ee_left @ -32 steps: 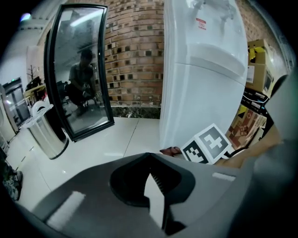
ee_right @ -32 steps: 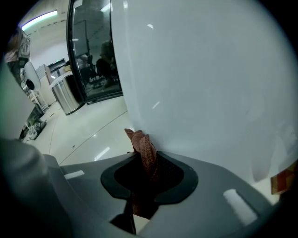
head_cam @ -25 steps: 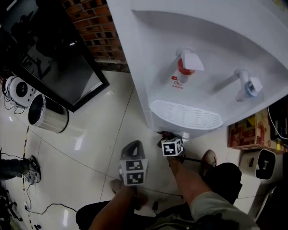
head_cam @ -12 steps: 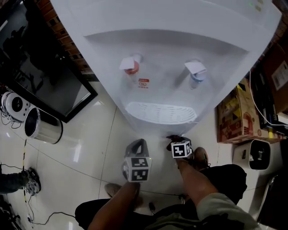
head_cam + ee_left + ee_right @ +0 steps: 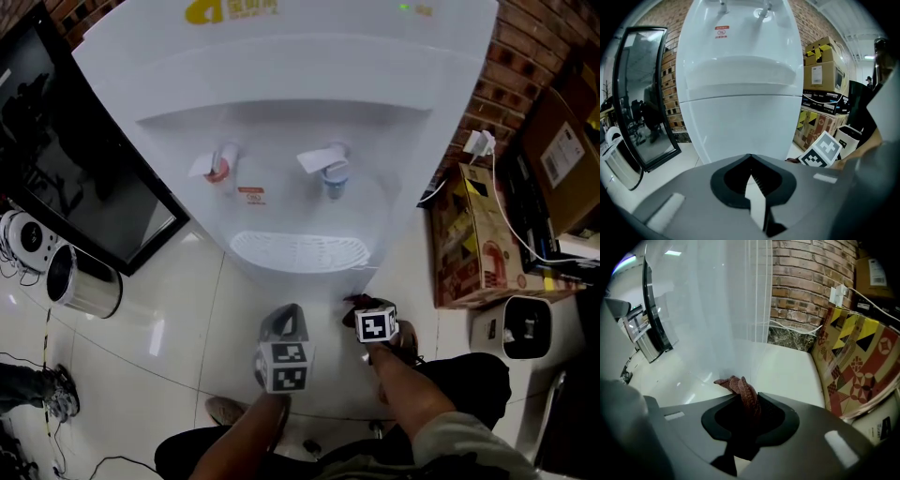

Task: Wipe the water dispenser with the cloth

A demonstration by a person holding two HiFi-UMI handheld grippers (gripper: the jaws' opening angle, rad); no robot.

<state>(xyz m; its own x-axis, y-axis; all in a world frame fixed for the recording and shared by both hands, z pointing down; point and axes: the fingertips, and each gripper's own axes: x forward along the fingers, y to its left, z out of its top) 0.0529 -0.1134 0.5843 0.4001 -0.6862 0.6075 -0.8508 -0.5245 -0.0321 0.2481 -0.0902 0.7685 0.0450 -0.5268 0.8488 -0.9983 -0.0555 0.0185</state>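
The white water dispenser (image 5: pixel 281 84) stands before me, with a red tap (image 5: pixel 221 163), a blue tap (image 5: pixel 330 165) and a white drip tray (image 5: pixel 298 250). My right gripper (image 5: pixel 364 309) hangs low in front of its lower right corner, shut on a dark red cloth (image 5: pixel 354 301). In the right gripper view the cloth (image 5: pixel 740 384) sticks out from between the jaws, close to the dispenser's white side (image 5: pixel 693 310). To its left my left gripper (image 5: pixel 281 323) is shut and holds nothing; it faces the dispenser's front (image 5: pixel 740 93).
A black-framed glass panel (image 5: pixel 84 187) leans at the left, with a metal bin (image 5: pixel 82 281) beside it. Patterned cardboard boxes (image 5: pixel 469 234) and a plugged-in cable (image 5: pixel 480 142) stand to the right against a brick wall (image 5: pixel 811 282). A white appliance (image 5: pixel 527 328) sits on the tiled floor.
Both grippers have shifted rightward along the dispenser's front, from below the drip tray's middle to below its right end. The cloth stays in the right gripper.
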